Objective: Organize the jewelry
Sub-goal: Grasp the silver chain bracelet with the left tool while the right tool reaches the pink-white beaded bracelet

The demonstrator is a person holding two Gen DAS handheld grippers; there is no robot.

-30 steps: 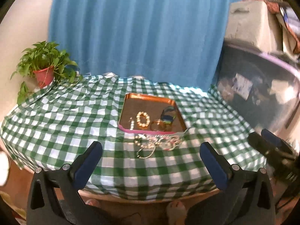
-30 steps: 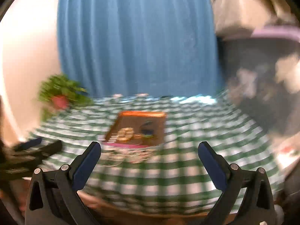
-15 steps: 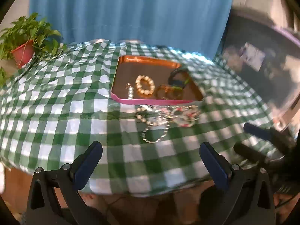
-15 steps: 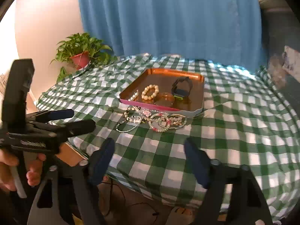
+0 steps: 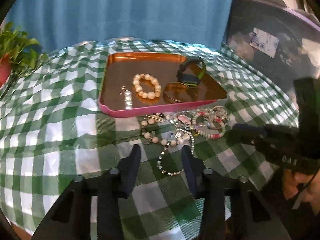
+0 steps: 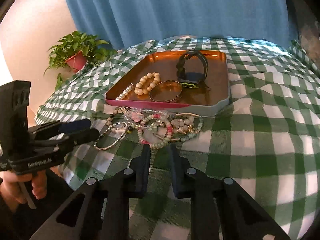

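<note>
Both grippers hover low over the near edge of the checked tablecloth [image 5: 50, 132], w/ nothing in either. Left gripper [image 5: 161, 150] has its jaws part-way in, having just been closing; a silver bead chain [image 5: 170, 160] lies on the cloth in the gap, but the pads aren't pressing it. Right gripper [image 6: 159, 149] has just been closing too, jaws now only a narrow slot apart, tips just short of the loose jewelry pile [image 6: 156, 124]; nothing sits between them.

Pile is a tangle of beaded bracelets, on the cloth right against the tray's [image 5: 128, 113] pink front rim. Inside the tray: pearl bracelet [image 5: 147, 86], gold bangle [image 5: 179, 94], dark watch [image 5: 191, 72] standing on its strap, small silver piece [image 5: 128, 98] at the left.

Left view shows the silver chain curling toward its own jaws, and at far right the other gripper's body w/ a bit of hand below it. It also catches a dark rounded object [image 5: 280, 46] behind the table, blurred.

Right view shows more: the whole potted plant [image 6: 77, 58], the tray's pale blue-grey right corner, and the person's left hand [image 6: 18, 188] wrapped round the left tool's handle. Blue curtain [image 6: 170, 10] backs both.
</note>
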